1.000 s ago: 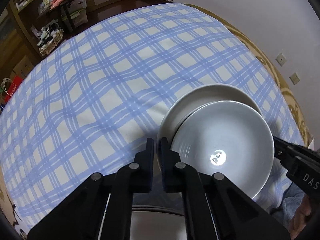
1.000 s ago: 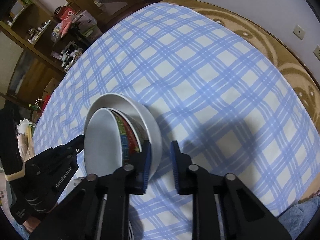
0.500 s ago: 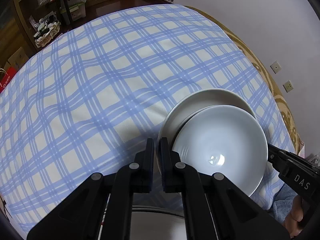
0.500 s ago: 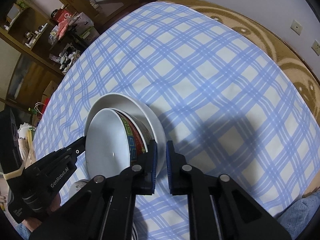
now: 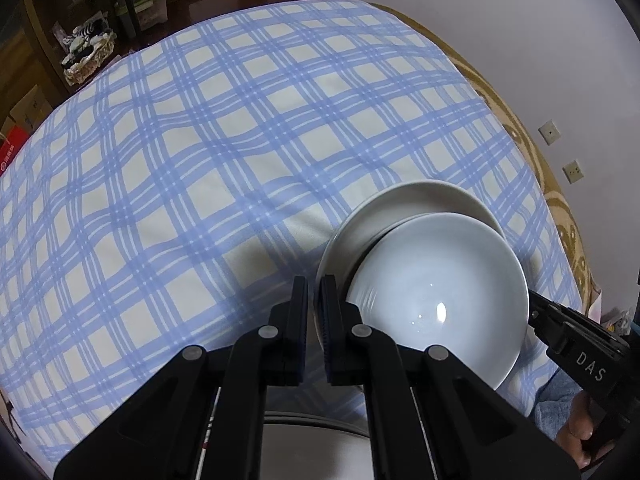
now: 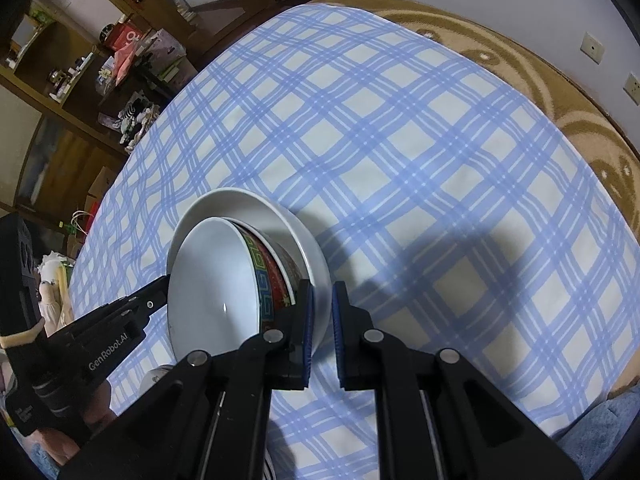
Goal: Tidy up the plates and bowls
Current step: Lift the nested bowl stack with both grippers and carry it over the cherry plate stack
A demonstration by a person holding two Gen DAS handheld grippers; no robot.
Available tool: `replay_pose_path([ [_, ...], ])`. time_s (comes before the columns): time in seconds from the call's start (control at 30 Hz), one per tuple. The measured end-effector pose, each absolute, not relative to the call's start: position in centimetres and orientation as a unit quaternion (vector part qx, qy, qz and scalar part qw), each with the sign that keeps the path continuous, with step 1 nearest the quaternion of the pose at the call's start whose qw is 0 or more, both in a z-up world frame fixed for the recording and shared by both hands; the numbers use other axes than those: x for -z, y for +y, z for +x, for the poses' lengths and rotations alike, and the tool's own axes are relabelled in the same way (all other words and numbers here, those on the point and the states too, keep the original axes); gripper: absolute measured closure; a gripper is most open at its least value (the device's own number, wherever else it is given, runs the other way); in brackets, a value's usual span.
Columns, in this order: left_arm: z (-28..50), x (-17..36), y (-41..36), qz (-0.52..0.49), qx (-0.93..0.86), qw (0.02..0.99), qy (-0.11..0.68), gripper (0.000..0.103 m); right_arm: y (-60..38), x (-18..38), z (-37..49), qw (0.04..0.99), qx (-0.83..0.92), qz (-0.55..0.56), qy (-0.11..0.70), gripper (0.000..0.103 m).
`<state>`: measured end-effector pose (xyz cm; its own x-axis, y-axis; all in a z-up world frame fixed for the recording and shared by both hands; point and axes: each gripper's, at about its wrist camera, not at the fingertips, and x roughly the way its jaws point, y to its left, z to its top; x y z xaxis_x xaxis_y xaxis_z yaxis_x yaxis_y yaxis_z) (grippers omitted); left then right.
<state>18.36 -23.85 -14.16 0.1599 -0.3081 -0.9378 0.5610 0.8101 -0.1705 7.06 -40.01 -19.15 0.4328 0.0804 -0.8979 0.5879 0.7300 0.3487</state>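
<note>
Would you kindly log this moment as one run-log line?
left gripper: shut on white plate | right gripper: shut on white plate, opposite rim | patterned bowl: in plate | checked tablecloth: below

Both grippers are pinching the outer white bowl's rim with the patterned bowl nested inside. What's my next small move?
Probably lower the stack level onto the tablecloth. The left hand-held gripper and right hand-held gripper clamp the white bowl, which looks tilted, so the patterned bowl might slide.

You see a blue plaid cloth (image 5: 200, 160) over the tabletop, a tan patterned rug (image 6: 520, 64) at its far edge, wall sockets (image 6: 592, 48), and cluttered wooden shelves (image 6: 60, 92) at left.
</note>
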Motion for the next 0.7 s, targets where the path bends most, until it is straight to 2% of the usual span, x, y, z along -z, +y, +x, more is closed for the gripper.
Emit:
replay_pose_path([
  [0.4, 18.24, 14.01, -24.53, 0.135, 0.283, 0.753, 0.579, 0.095, -40.56, 19.47, 6.98, 0.773, 0.156, 0.346, 0.508, 0.091],
  [0.7, 18.21, 14.22, -23.81, 0.106, 0.286, 0.760, 0.574, 0.095, -40.05, 19.44, 7.29, 0.775, 0.168, 0.332, 0.511, 0.091],
])
